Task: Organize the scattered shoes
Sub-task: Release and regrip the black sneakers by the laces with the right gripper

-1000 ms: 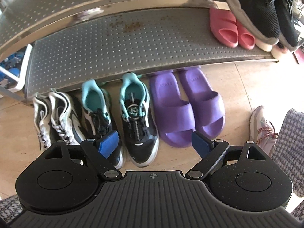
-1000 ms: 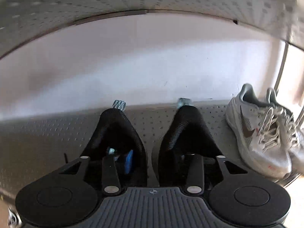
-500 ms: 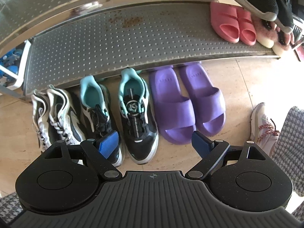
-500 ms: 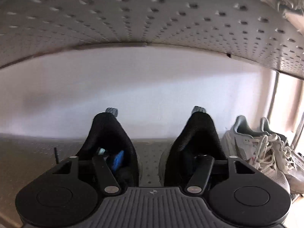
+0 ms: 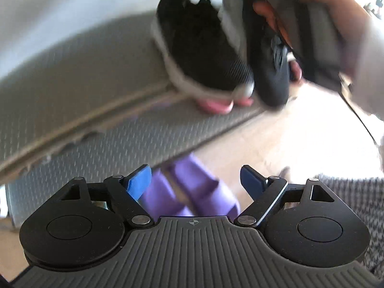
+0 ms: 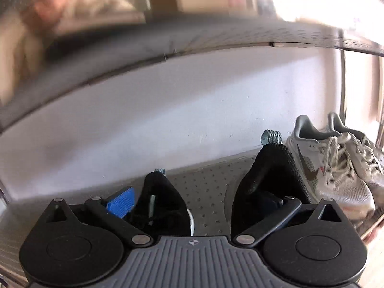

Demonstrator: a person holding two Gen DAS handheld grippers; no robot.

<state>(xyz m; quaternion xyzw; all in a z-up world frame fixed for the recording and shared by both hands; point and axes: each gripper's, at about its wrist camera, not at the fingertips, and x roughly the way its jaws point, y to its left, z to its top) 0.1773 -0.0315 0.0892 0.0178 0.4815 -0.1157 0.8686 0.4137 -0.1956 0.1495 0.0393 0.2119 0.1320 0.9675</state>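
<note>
Two black sneakers (image 6: 165, 199) stand heels toward me on the perforated metal shelf (image 6: 206, 192). My right gripper (image 6: 195, 200) straddles them and its jaws are opening. Its blue left pad (image 6: 120, 202) is clear to the left of the left shoe, while the right finger reaches into the right shoe's (image 6: 268, 175) opening without pressing. In the blurred left wrist view the same black sneakers (image 5: 201, 55) sit on the upper shelf, beside a person's hand (image 5: 324, 16). My left gripper (image 5: 195, 180) hangs open and empty above purple slippers (image 5: 192, 192) on the floor.
Grey-white laced sneakers (image 6: 336, 168) stand right of the black pair, close to the shelf's end post. Pink slippers (image 5: 216, 105) lie on the lower shelf (image 5: 120, 144). A white wall backs the rack. Houndstooth fabric (image 5: 348, 192) is at the right, over beige floor tiles.
My right gripper's jaws spread wide and the left pad came out of the left black shoe. My left gripper rose and tilted up from the floor shoes toward the upper shelf.
</note>
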